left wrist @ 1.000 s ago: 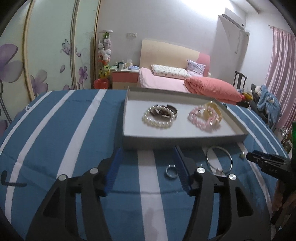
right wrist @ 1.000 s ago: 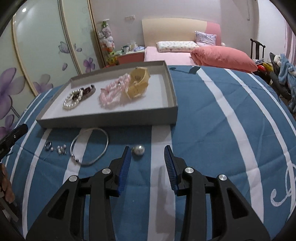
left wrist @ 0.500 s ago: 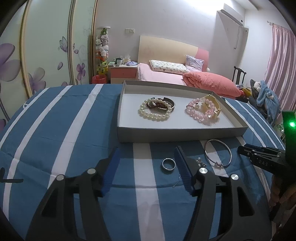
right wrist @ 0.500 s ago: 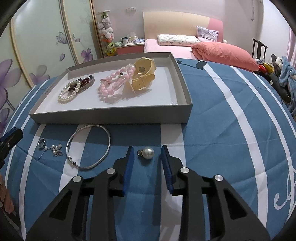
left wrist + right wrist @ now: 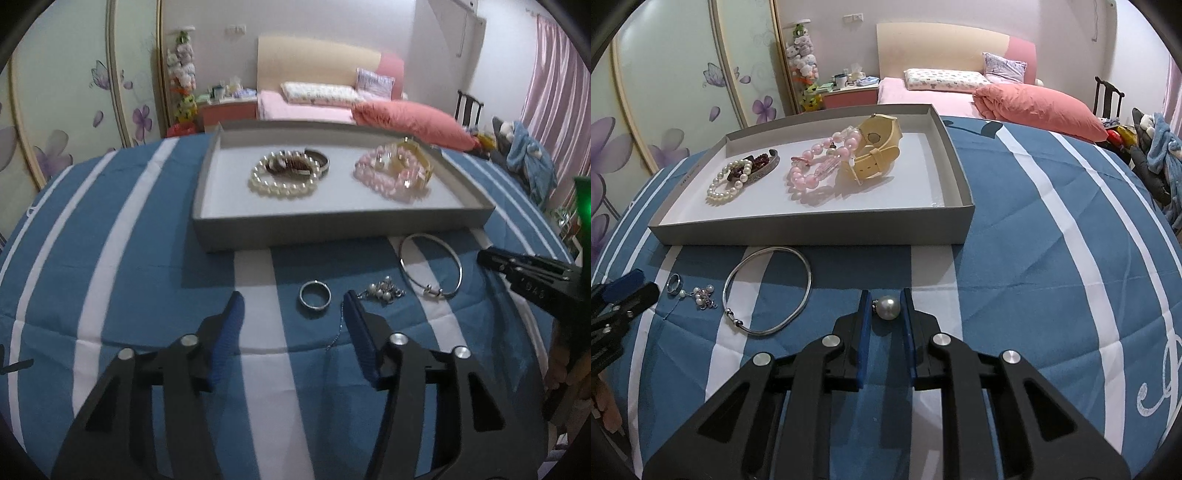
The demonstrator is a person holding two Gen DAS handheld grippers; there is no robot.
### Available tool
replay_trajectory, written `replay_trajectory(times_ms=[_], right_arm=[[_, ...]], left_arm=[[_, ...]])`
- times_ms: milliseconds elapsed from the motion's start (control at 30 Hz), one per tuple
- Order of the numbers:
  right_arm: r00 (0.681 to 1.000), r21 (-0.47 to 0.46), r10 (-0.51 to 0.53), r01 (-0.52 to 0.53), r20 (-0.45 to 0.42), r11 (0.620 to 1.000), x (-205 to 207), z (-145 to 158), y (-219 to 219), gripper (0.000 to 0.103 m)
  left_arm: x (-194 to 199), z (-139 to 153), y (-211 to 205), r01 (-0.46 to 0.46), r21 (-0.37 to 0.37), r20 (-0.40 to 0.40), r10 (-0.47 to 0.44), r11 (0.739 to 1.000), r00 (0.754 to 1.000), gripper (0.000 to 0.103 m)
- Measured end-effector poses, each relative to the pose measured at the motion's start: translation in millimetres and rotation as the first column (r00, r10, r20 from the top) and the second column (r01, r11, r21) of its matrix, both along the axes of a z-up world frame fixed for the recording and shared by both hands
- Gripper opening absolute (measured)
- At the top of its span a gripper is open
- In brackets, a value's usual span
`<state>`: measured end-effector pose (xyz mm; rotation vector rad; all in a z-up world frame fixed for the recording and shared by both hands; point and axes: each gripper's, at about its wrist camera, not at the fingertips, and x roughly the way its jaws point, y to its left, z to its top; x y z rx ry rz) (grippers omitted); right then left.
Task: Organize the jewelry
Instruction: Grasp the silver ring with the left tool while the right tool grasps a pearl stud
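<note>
A grey tray (image 5: 332, 225) (image 5: 812, 232) on the blue striped cloth holds a pearl bracelet (image 5: 280, 182) (image 5: 726, 184), a pink bead bracelet (image 5: 384, 181) (image 5: 816, 170) and a yellow watch (image 5: 875, 155). In front of it lie a silver ring (image 5: 314, 294) (image 5: 673, 283), a pearl cluster earring (image 5: 382, 291) (image 5: 703, 297) and a silver bangle (image 5: 430, 269) (image 5: 767, 291). My left gripper (image 5: 291, 299) is open, just short of the ring. My right gripper (image 5: 885, 300) has closed in around a single pearl (image 5: 887, 307), its fingers at the pearl's sides.
The table has a blue cloth with white stripes (image 5: 1052, 258). A bed (image 5: 997, 92) and a wardrobe with flower doors (image 5: 665, 92) stand behind. The right gripper shows at the right edge of the left wrist view (image 5: 524, 273).
My right gripper moved forward over the pearl and narrowed its fingers around it. My left gripper drew back and lined up with the silver ring.
</note>
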<state>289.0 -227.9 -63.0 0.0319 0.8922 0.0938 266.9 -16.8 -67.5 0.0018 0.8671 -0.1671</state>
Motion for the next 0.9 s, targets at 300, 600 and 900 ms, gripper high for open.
replay_trajectory(times_ms=[300, 600, 900], right_arm=[[1.000, 0.015, 0.001, -0.001, -0.001, 1.000, -1, 1, -2, 0.017], [1.000, 0.016, 0.000, 0.000, -0.001, 1.000, -1, 1, -2, 0.017], [1.000, 0.036, 0.002, -0.002, 0.002, 0.999, -5, 3, 1, 0.017]], left_arm=[[16, -8, -13, -0.006, 0.017, -0.050, 0.007, 1.000, 0.999, 0.039], [11, -9, -21, 0.005, 0.067, -0.034, -0.003, 0.998, 0.999, 0.022], [9, -4, 6, -0.060, 0.017, -0.016, 0.061, 0.998, 0.998, 0.022]])
